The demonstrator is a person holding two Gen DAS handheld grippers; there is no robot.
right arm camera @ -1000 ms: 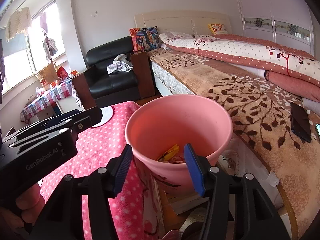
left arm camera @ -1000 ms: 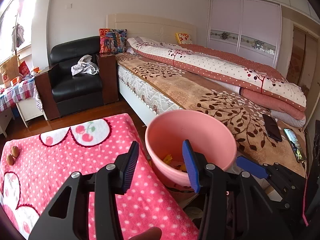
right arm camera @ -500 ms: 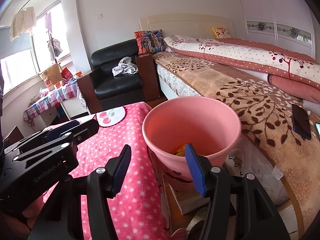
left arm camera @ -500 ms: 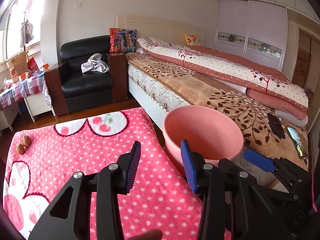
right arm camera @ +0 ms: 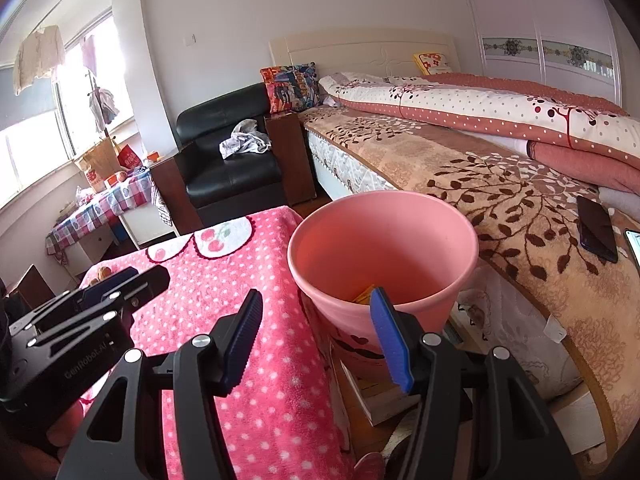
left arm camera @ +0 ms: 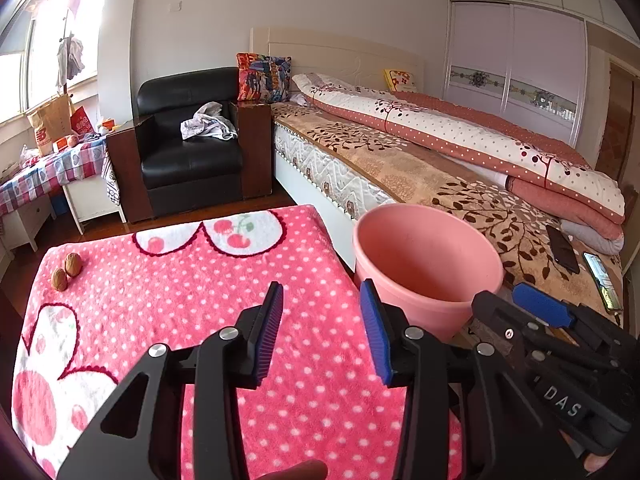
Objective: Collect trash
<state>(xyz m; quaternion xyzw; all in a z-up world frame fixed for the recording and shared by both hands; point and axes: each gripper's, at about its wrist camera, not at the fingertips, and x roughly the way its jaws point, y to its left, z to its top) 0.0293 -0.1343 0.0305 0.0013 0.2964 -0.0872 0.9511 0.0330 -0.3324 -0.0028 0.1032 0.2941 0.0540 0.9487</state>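
A pink bucket (left arm camera: 428,256) stands beside a table under a pink dotted blanket (left arm camera: 200,280). A yellow scrap (right arm camera: 362,295) lies at the bucket's (right arm camera: 384,240) bottom. Two walnuts (left arm camera: 66,270) rest near the blanket's far left edge. My left gripper (left arm camera: 320,292) hovers over the blanket, left of the bucket; its jaws are closing with nothing between them. My right gripper (right arm camera: 316,300) hangs open and empty at the bucket's near rim, straddling the table's edge. In the left wrist view the right gripper (left arm camera: 540,308) shows at the right.
A bed (left arm camera: 440,176) with a leaf-patterned cover runs along the right, two phones (left arm camera: 562,248) lying on it. A black armchair (left arm camera: 188,152) stands beyond the table, and a small table with a checked cloth (left arm camera: 44,176) sits at the far left under the window.
My left gripper has drawn back from above the bucket to over the blanket, so the bucket now sits to its right. Its jaws have narrowed a little. The right gripper shifted only slightly.
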